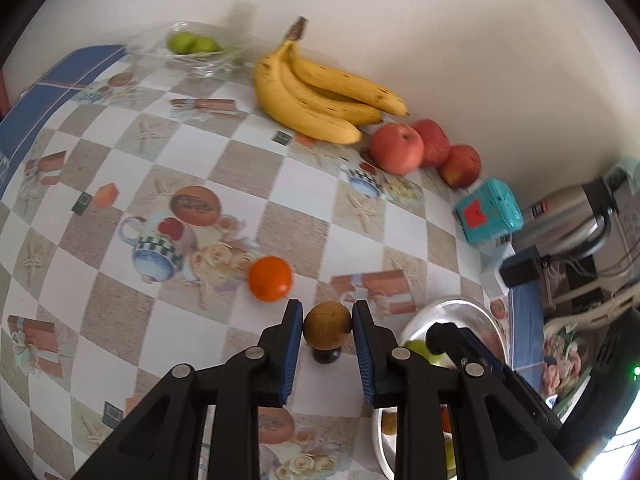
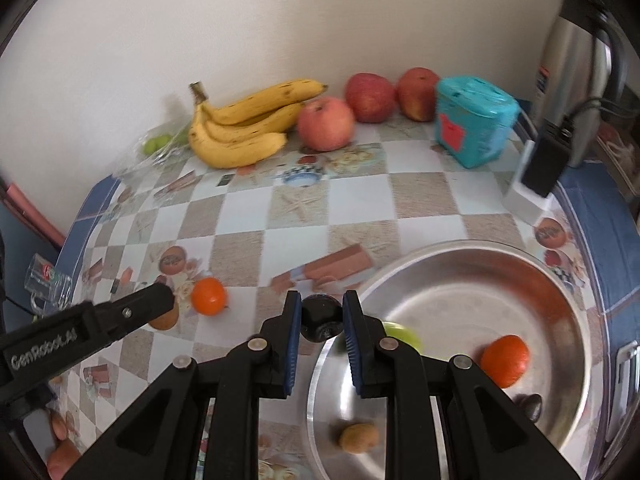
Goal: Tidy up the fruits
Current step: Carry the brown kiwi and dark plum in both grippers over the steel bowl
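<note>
My left gripper (image 1: 327, 322) is shut on a brown kiwi (image 1: 327, 330) and holds it just above the table, beside a loose orange (image 1: 270, 279). My right gripper (image 2: 321, 314) is shut on a dark round fruit (image 2: 321, 317) at the near left rim of the steel bowl (image 2: 520, 252). The bowl holds a green fruit (image 2: 402, 334), an orange (image 2: 505, 360) and a brown kiwi (image 2: 359, 438). Bananas (image 1: 316, 96) and three red apples (image 1: 424, 150) lie by the wall. The left gripper shows in the right wrist view (image 2: 166, 300), next to the loose orange (image 2: 208, 296).
A glass bowl with green fruits (image 1: 194, 46) stands at the far left by the wall. A teal box (image 1: 488, 210), a thermos (image 2: 576, 60) and a black adapter (image 2: 546, 164) stand on the right. A glass mug (image 2: 50, 286) sits at the table's left edge.
</note>
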Demonstrator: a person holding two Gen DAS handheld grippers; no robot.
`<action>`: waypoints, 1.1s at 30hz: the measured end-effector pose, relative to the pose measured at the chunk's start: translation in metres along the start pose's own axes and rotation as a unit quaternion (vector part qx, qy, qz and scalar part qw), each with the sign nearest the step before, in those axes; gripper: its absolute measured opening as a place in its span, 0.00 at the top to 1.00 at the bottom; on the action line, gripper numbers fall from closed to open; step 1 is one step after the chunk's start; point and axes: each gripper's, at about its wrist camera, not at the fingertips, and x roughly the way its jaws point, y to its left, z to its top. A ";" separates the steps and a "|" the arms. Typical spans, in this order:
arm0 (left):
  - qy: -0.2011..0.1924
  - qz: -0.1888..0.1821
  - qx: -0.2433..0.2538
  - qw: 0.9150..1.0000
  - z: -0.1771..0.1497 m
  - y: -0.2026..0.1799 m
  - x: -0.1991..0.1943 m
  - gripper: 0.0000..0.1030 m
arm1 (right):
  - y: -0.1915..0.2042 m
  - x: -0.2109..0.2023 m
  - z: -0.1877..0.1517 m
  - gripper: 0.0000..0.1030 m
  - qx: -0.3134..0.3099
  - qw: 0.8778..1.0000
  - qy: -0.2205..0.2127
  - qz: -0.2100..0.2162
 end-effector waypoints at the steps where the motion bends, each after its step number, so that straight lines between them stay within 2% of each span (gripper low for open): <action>1: 0.002 -0.001 0.004 1.000 -0.001 -0.004 0.001 0.73 | -0.006 -0.002 0.000 0.79 0.007 1.000 -0.001 -0.003; 13: 0.045 -0.026 0.074 0.996 -0.030 -0.059 0.018 0.73 | -0.066 -0.014 -0.003 0.79 0.076 0.997 0.000 -0.032; 22: 0.068 -0.009 0.127 0.989 -0.055 -0.089 0.034 0.73 | -0.091 -0.021 -0.007 0.79 0.099 0.994 0.006 -0.045; 33: 0.086 0.017 0.154 0.984 -0.068 -0.098 0.050 0.73 | -0.095 -0.007 -0.015 0.78 0.099 0.993 0.039 -0.043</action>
